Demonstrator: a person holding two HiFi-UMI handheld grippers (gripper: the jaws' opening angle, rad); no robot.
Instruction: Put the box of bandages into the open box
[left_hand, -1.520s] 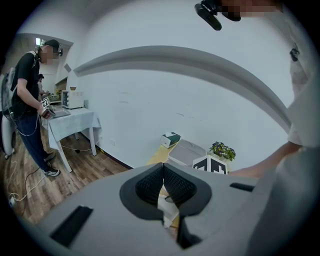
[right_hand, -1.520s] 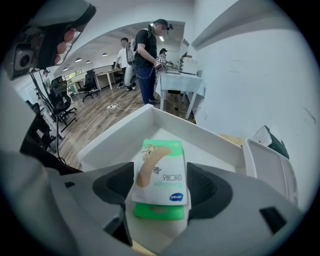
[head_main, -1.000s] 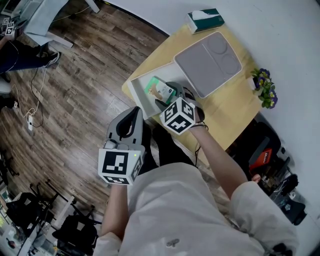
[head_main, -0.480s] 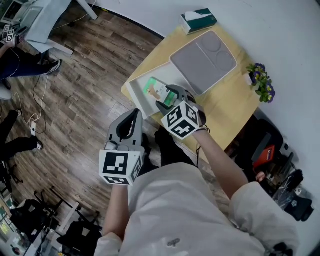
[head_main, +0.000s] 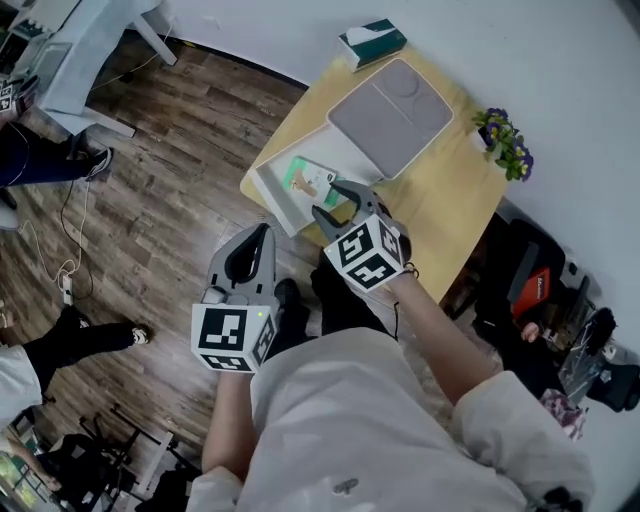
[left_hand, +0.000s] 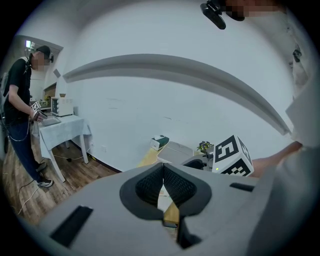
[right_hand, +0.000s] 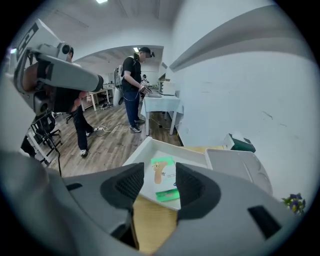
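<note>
The box of bandages, white and green, lies flat inside the open white box at the near left corner of the wooden table. My right gripper hovers just short of that box, near its front rim. Its jaws are closing with nothing between them. In the right gripper view the bandage box shows beyond the pads, inside the white box, and apart from them. My left gripper hangs over the floor beside the table, with its jaws shut and empty.
The box's grey lid lies behind it on the table. A green tissue box stands at the far corner, a small flower pot by the wall. People stand at tables across the room. Cables lie on the wood floor.
My right gripper has drawn back from the white box toward me and its jaws have narrowed. The bandage box stays in the white box. The left gripper has barely moved.
</note>
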